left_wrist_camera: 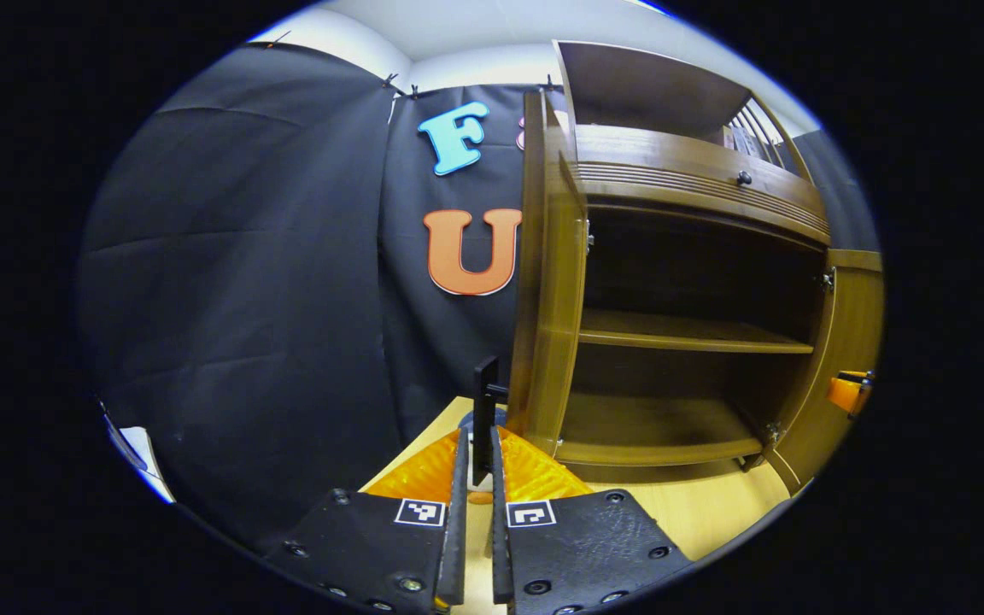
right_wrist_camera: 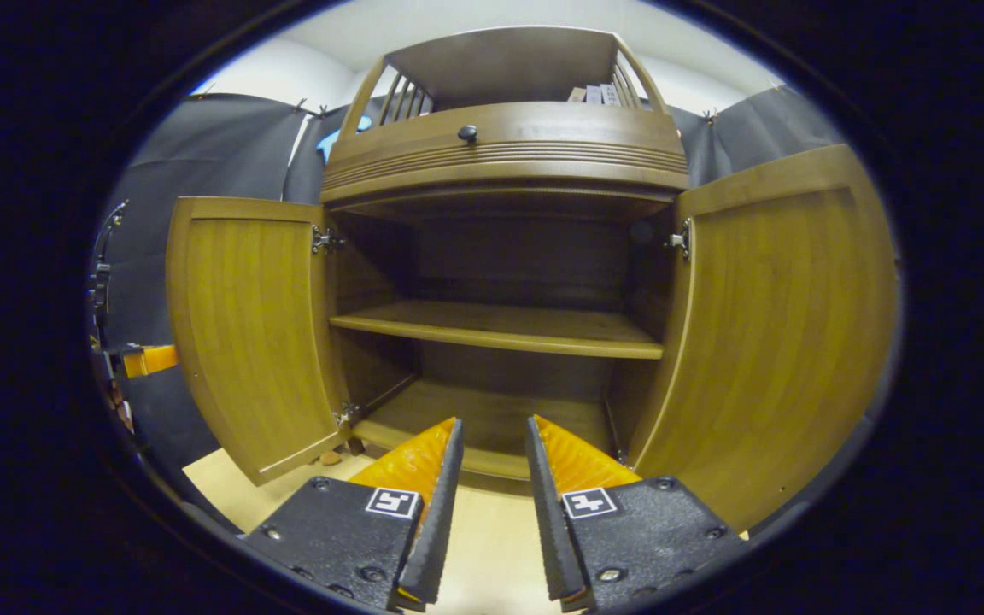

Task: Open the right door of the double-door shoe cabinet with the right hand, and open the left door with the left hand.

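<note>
The wooden shoe cabinet [right_wrist_camera: 505, 149] stands with both doors swung wide and its shelf [right_wrist_camera: 500, 329] bare. In the right gripper view the left door [right_wrist_camera: 253, 333] and the right door [right_wrist_camera: 782, 333] flank the opening. My right gripper [right_wrist_camera: 492, 431] is open, aimed at the cabinet's lower compartment and holding nothing. In the left gripper view the left door [left_wrist_camera: 547, 299] appears edge-on. Its black handle [left_wrist_camera: 485, 401] sits between my left gripper's fingers, and the left gripper [left_wrist_camera: 477, 440] is shut on it. The right door [left_wrist_camera: 842, 342] hangs open at the far side.
A drawer with a dark knob [right_wrist_camera: 467, 132] tops the cabinet, with a railed upper shelf above. Pale wooden floor [right_wrist_camera: 492, 530] lies in front. Black cloth wall hangs to the left [left_wrist_camera: 244, 299]. The other gripper's orange finger [left_wrist_camera: 847, 393] pokes out by the right door.
</note>
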`<state>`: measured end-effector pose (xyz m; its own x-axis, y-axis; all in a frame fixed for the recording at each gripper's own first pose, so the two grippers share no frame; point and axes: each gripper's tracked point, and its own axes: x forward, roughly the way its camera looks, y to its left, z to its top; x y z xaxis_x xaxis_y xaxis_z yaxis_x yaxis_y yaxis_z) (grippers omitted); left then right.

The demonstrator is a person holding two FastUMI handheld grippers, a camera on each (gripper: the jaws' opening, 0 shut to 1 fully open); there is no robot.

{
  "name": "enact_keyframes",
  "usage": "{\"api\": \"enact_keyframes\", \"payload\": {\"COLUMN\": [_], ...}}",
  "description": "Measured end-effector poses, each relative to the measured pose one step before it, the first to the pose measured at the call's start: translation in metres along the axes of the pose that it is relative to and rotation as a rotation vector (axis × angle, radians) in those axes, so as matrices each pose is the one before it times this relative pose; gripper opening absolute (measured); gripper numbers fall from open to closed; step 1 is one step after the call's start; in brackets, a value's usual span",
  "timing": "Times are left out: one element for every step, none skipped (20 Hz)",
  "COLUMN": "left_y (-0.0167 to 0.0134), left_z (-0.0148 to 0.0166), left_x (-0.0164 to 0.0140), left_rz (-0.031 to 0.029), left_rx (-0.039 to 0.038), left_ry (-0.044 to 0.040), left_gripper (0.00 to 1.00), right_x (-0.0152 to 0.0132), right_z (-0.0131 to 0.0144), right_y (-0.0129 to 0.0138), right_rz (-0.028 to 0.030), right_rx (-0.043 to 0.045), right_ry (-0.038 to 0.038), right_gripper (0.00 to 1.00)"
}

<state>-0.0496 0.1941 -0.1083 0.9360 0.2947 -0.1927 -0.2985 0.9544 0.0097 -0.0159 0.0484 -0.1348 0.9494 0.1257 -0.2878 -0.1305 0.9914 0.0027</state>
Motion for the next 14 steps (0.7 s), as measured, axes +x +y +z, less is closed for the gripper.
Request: {"api": "enact_keyframes", "payload": {"left_y": [-0.00352,-0.0065,-0.00726,-0.00864,-0.00966,-0.01031,-0.00923,-0.00931,-0.00893,-0.00919,-0.0093,-0.01079,-0.00934,-0.01033], "left_z": [0.00342,0.00453,0.00487,0.00607,0.0046,0.00432,0.0026,0.00273,0.00153,0.00157,0.00044,-0.00049,-0.00098,-0.0003], "left_x": [-0.00566,-0.00357,-0.00192,-0.0024,0.00056,0.00053,0.00108,0.001,0.00124,0.00089,0.00149,0.00225,0.00049,-0.00009], "left_rz": [-0.00537,-0.00692,-0.00946,-0.01291,-0.01686,-0.01593,-0.01758,-0.01641,-0.01222,-0.01293,-0.01464,-0.019,-0.01895,-0.02422], "left_rx": [-0.0083,0.0,0.00753,0.00993,0.01092,0.00982,0.00443,0.00569,0.00759,0.0081,0.00651,0.00772,0.0032,-0.0001], "left_ry": [-0.00975,-0.01083,-0.0152,-0.01304,-0.01219,-0.00991,-0.00266,-0.00498,-0.00161,-0.00062,0.00043,0.0049,0.00411,0.0045], "left_gripper": [0.12,0.12,0.12,0.12,0.12,0.12,0.12,0.12,0.12,0.26,0.12,0.12,0.12,0.15], "right_x": [-0.00038,-0.00056,0.00002,-0.00023,-0.00171,-0.00174,-0.00115,-0.00077,-0.00208,-0.00195,-0.00178,-0.00181,-0.00204,-0.00172], "right_z": [0.00305,0.004,0.00248,0.00324,0.0015,0.00099,0.00179,0.00075,0.00092,0.00161,0.00303,0.00258,0.00162,0.00222], "right_y": [-0.0023,-0.00292,-0.00174,-0.00271,-0.00214,-0.00229,-0.00224,-0.00344,-0.00301,-0.00323,-0.00294,-0.0007,-0.00247,-0.00389], "right_rz": [-0.00207,-0.00261,-0.00048,-0.00242,-0.00165,-0.00236,-0.0011,-0.00595,-0.00442,-0.0064,-0.00351,-0.00521,-0.00442,-0.00662], "right_rx": [-0.00009,-0.00003,-0.00008,0.00116,0.00144,0.00231,0.00082,-0.00053,0.0017,0.00179,0.00139,-0.00162,-0.00341,-0.00597], "right_ry": [-0.00643,-0.00796,-0.00656,-0.00558,-0.00351,-0.00422,-0.00285,-0.00231,-0.00333,-0.00341,-0.00549,-0.00659,-0.00645,-0.00484], "right_gripper": [0.51,0.51,0.52,0.53,0.54,0.53,0.53,0.54,0.56,0.57,0.59,0.61,0.62,0.63]}}
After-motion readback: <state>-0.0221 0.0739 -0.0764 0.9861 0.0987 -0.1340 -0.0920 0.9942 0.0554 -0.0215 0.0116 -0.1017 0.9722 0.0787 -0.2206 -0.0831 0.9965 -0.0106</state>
